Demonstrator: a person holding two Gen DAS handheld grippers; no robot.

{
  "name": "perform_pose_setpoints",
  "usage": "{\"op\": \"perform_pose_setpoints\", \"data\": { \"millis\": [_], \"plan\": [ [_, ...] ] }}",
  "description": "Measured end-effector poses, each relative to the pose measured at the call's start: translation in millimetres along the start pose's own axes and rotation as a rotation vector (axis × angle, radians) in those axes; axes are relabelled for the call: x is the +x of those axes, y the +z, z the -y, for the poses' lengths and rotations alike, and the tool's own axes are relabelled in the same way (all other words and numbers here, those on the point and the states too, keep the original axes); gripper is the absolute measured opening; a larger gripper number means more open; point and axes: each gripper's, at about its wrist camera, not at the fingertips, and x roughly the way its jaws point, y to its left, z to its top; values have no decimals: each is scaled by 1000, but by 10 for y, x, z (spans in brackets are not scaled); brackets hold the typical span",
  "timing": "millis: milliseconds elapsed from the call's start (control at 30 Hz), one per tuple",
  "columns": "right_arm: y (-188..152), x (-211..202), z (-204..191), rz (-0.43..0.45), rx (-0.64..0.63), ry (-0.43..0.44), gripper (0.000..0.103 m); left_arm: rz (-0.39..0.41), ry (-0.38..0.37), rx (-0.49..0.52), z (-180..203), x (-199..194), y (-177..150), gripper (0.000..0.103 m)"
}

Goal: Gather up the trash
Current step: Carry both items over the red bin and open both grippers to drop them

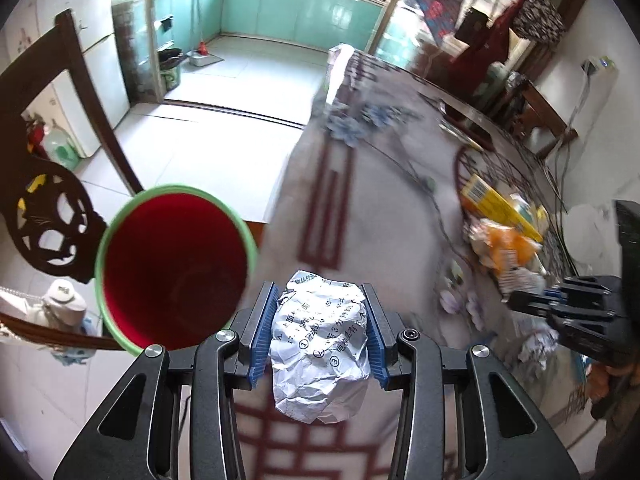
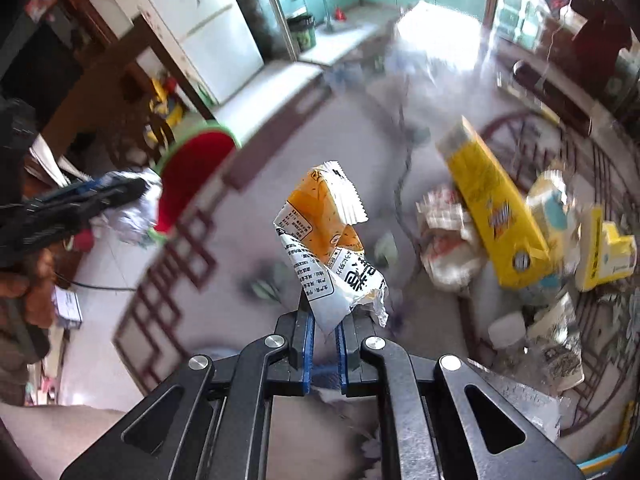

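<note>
My left gripper (image 1: pixel 320 332) is shut on a crumpled white printed paper ball (image 1: pixel 320 344), held above the table's left edge. A red bin with a green rim (image 1: pixel 172 268) stands just left of it, beside the table; it also shows in the right wrist view (image 2: pixel 192 176). My right gripper (image 2: pixel 324 336) is shut on an orange and white snack wrapper (image 2: pixel 324 236), which sticks up from the jaws above the table. The right gripper also shows at the right of the left wrist view (image 1: pixel 516 300). The left gripper with its paper shows at the left of the right wrist view (image 2: pixel 136 192).
A pile of trash lies on the patterned tablecloth (image 2: pixel 240 264): a yellow box (image 2: pixel 492 208), crumpled wrappers (image 2: pixel 448 248), more small boxes (image 2: pixel 608 256) and a white cup (image 2: pixel 508 328). A dark wooden chair (image 1: pixel 52 216) stands left of the bin. A fridge (image 2: pixel 200 28) and tiled floor lie beyond.
</note>
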Motion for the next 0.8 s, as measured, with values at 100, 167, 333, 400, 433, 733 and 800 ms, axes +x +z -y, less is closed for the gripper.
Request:
{"op": "perform_pose_setpoints", "data": {
  "millis": [100,167,333,400,433,733,800],
  "plan": [
    [197,-59,-188,30,-18,9,7,16,32,-22,-200,2,65,39],
    [351,-20,-369,49,-34,30,7,25,52,-51,-359,5,103,39],
    [703,195,-745,58,-67,92,7,49,117,-134,-795,-12,185,39],
    [798,333,-861,50,-58,133,7,49,147,-150,-950,0,211,39],
    [841,415,-919,43,-46,155,7,47,161,-156,-1017,14,220,39],
    [1040,996,-1382,-7,-40,234,7,5,216,-217,-1369,209,205,39],
    [1048,1067,-1436,-18,-50,236,7,-5,213,-220,-1393,251,196,39]
  ]
}}
